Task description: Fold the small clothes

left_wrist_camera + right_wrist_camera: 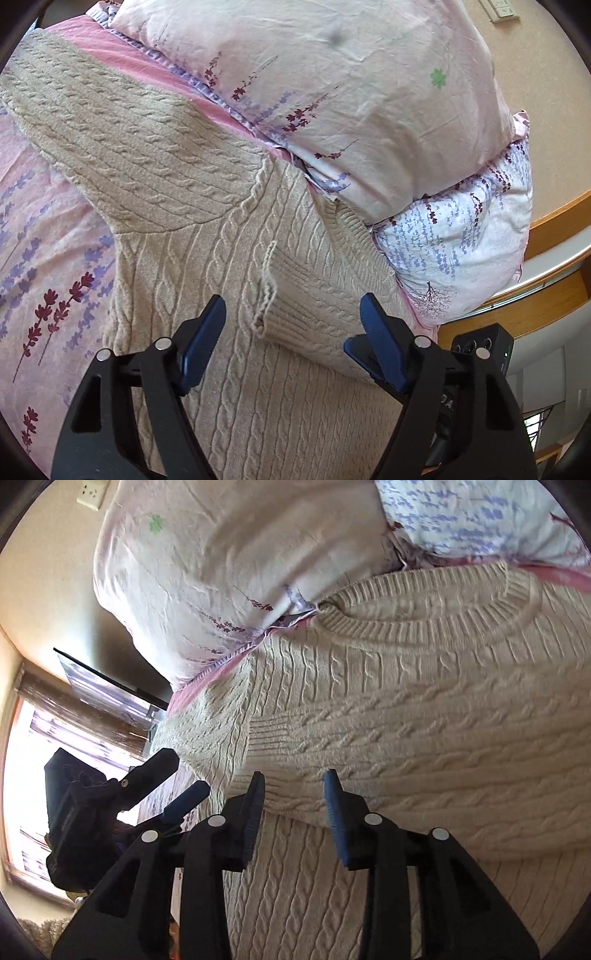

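Observation:
A cream cable-knit sweater [229, 236] lies on the bed. One sleeve is folded across the body, its ribbed cuff [273, 306] just ahead of my left gripper [293, 314], which is open and empty above the cuff. In the right wrist view the sweater [424, 720] fills the frame, with its ribbed collar [424, 616] at the top and the folded sleeve [406, 746] across the middle. My right gripper [294, 792] is open over the sleeve's lower edge, holding nothing. The left gripper [184, 799] shows at the left of that view.
The bed has a pink floral sheet [44, 229]. Two floral pillows [351, 92] [461, 251] lie against the sweater's collar side. A wooden bed edge [554, 221] is at the right. A window [29, 775] and a dark screen [107, 686] are beyond the bed.

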`<state>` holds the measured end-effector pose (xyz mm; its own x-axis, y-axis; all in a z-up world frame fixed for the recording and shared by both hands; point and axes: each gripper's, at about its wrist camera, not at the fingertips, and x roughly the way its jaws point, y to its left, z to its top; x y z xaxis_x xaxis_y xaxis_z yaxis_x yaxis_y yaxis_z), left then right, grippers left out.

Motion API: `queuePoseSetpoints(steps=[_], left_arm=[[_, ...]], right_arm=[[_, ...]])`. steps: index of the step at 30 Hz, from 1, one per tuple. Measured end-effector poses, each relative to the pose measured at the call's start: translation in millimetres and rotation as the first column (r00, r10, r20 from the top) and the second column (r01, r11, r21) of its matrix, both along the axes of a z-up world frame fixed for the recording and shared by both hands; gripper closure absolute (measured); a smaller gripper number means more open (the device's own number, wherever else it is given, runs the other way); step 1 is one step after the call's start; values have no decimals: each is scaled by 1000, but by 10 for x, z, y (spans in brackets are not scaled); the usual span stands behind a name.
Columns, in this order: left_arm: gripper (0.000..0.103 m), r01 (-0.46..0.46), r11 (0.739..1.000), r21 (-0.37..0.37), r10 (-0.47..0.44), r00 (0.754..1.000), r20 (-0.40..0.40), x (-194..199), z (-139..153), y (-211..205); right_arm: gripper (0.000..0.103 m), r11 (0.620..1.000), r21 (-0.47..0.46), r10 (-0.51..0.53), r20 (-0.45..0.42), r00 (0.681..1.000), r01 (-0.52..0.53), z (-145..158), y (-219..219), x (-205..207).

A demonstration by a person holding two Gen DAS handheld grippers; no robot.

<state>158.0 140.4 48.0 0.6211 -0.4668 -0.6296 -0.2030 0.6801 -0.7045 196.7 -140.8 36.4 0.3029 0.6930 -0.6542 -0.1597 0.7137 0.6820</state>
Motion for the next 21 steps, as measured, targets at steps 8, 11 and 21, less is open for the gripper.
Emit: queuePoseSetpoints(steps=[8,11,21], left_arm=[[42,83,997,10,-82,994,-68,233,-137,-166],[46,106,994,28,-104,991,-87,344,-174,-211],[52,171,977,124,-158,981,-110,736,-125,-360]], right_arm=[[48,868,144,-459,-132,878,475,-135,-1503,-448],[48,738,168,-621,-212,755,654,-294,-2045,-714],[57,604,230,-715,-267,647,763,-488,-2440,-818]])
